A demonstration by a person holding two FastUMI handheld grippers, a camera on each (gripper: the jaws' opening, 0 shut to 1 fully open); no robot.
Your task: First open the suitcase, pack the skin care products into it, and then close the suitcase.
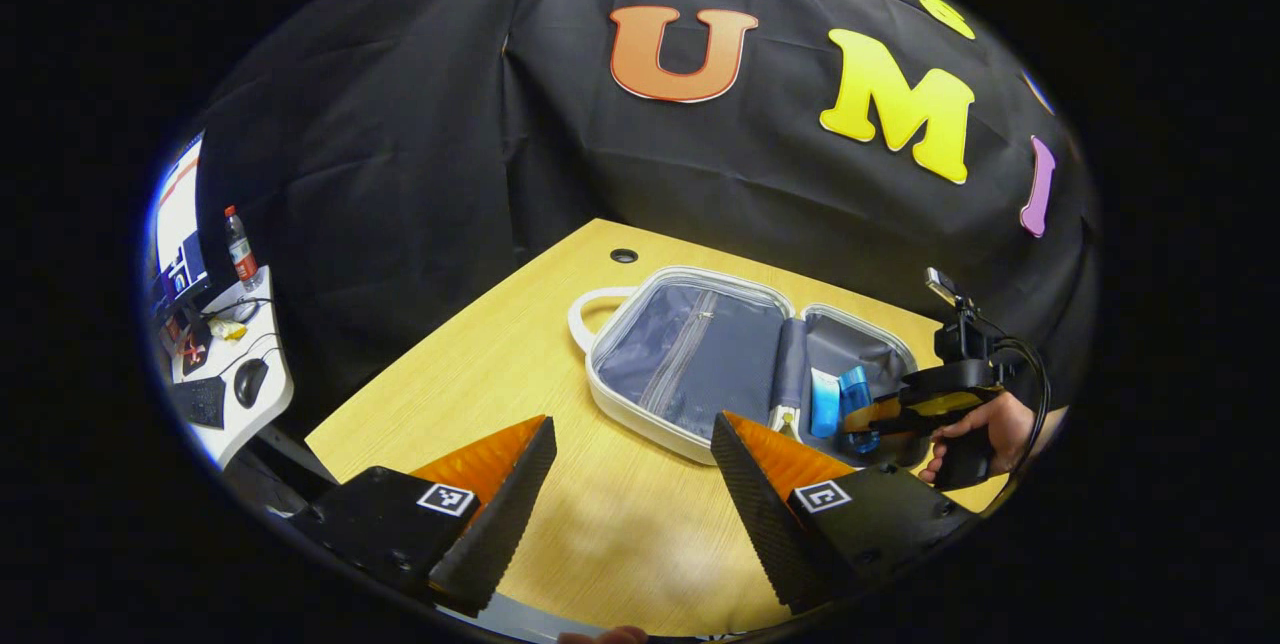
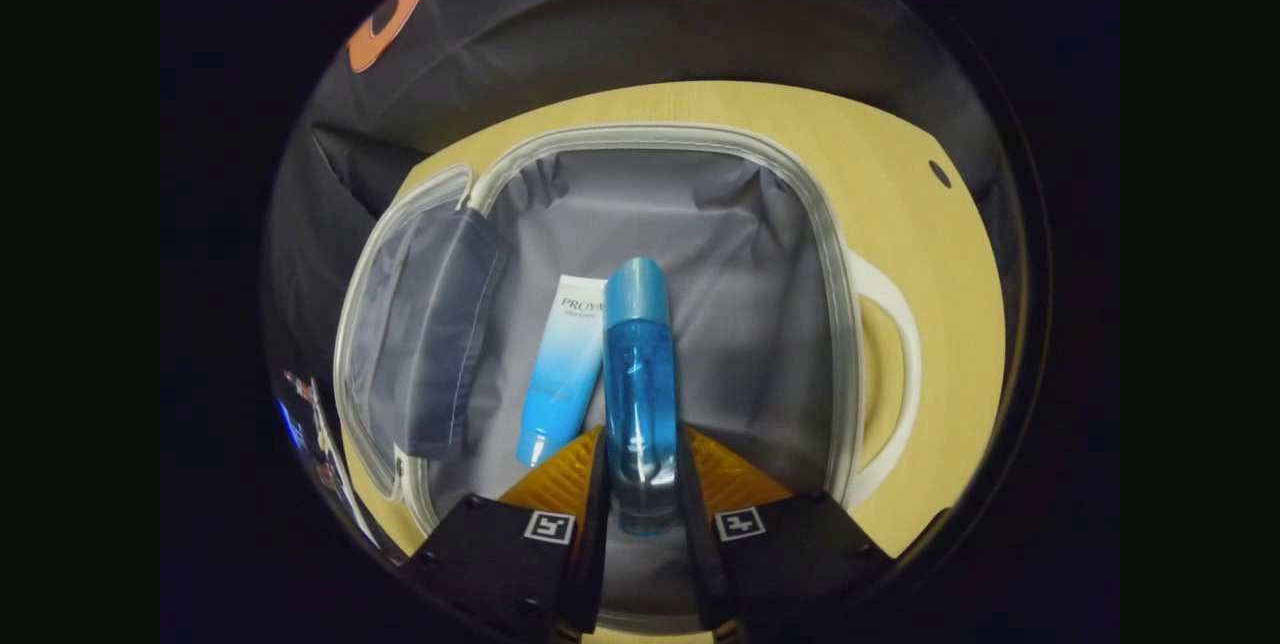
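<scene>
Blue glass-clear plastic is what I am pinching: my right hand-held gripper (image 2: pixel 640 484) is clamping the blue bottle (image 2: pixel 638 374) between both orange fingers, cap pointing away from me, and I am holding it over the open suitcase (image 2: pixel 830 254). The case is lying flat on the wooden tabletop (image 1: pixel 480 354), both halves spread, so the opening step looks finished and I am in the middle of packing. A white-and-blue tube (image 2: pixel 562 364) is already lying on the grey lining, just beside the bottle on its left as the right gripper view has it. I cannot tell whether the bottle is touching the lining yet or hanging just above it.

My left hand-held gripper (image 1: pixel 630 484) is waiting with its fingers spread wide and nothing between them, over bare tabletop near the front edge, well apart from the case. From there I am seeing the right hand-held gripper (image 1: pixel 905 414) and the hand (image 1: pixel 985 429) carrying it at the case's right half.

Next, I judge, I need to settle the bottle beside the tube and let the fingers part without rolling it onto the tube, then draw back over the pale rim. Room is generous in that half: the lining past the bottle's cap is free. The zipped pocket half (image 1: pixel 690 349) on the other side will have to swing over for closing, and the tabletop around it looks free enough.
</scene>
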